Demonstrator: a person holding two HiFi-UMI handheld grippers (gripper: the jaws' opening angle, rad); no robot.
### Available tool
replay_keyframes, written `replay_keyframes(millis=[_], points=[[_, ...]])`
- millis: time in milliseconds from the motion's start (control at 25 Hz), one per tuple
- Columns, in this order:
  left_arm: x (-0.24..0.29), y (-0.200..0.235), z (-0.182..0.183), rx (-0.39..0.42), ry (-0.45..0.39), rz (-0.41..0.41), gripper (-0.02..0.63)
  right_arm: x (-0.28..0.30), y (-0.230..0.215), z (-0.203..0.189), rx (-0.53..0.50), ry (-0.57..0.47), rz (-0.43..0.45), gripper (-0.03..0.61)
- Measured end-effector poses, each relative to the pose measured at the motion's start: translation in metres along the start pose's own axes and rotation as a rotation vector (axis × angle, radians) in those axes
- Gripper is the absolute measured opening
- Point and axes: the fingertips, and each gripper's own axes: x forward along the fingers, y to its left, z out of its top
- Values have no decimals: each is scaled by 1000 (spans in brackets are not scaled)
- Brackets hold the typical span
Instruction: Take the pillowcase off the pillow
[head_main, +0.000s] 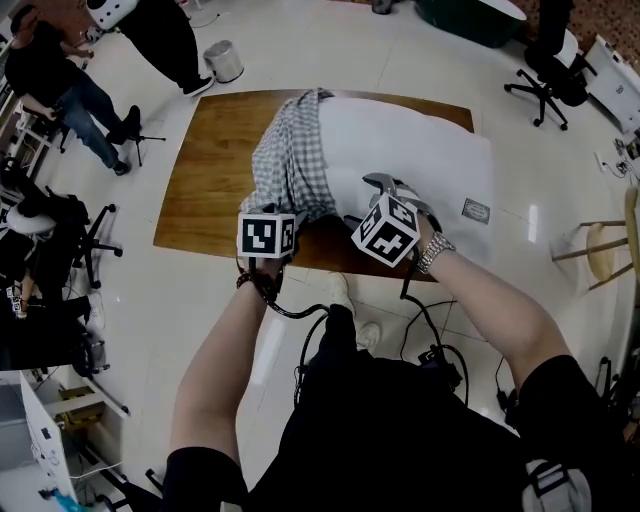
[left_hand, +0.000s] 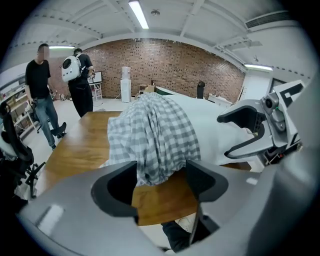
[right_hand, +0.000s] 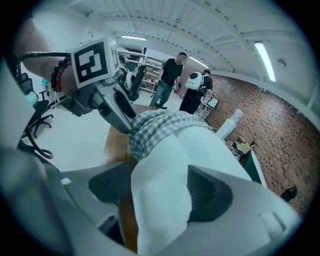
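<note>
Wooden table (head_main: 205, 175) stood mid-floor, two people (left_hand: 39, 95) past far edge. Left gripper (left_hand: 162, 184) gaped round checked pillowcase (left_hand: 155, 135) hem; right gripper (right_hand: 160, 192) gaped round overhanging pillow (right_hand: 205, 145) corner.

table (head_main: 205, 190): right part under pillow (head_main: 420, 150) | pillow: left end covered by pillowcase (head_main: 290, 160) | tag (head_main: 476, 210), centre right: print too small

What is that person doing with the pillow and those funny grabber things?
A person with a gripper in each hand is working a checked pillowcase off a white pillow that lies on a wooden table. The pillowcase is bunched over one end, so most of the pillow is bare. The left gripper has its jaws open with the pillowcase's near edge between them. The right gripper has its jaws open around the bare pillow. Neither is squeezing.
</note>
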Motion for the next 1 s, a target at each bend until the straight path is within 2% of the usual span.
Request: replay_keyframes(millis=[240, 440, 640, 720, 760, 840, 920, 1000], points=[[23, 4, -28, -124, -11, 33, 402, 26, 1, -6, -24, 38, -58, 359], [49, 14, -44, -241, -8, 52, 410, 48, -3, -12, -52, 75, -106, 359], [70, 24, -45, -308, -8, 72, 403, 62, -8, -15, -113, 108, -150, 354], [74, 33, -44, -331, -7, 76, 331, 66, -11, -16, -144, 126, -181, 325], [75, 36, -43, -343, -5, 67, 270, 67, -14, -15, -158, 133, -203, 278], [74, 40, -40, -361, 1, 39, 215, 66, -22, -13, -186, 132, -248, 206], [71, 42, -36, -367, 2, 17, 112, 61, -28, -14, -218, 119, -287, 118], [66, 42, -35, -373, 6, 3, 64, 55, -32, -16, -244, 107, -307, 59]])
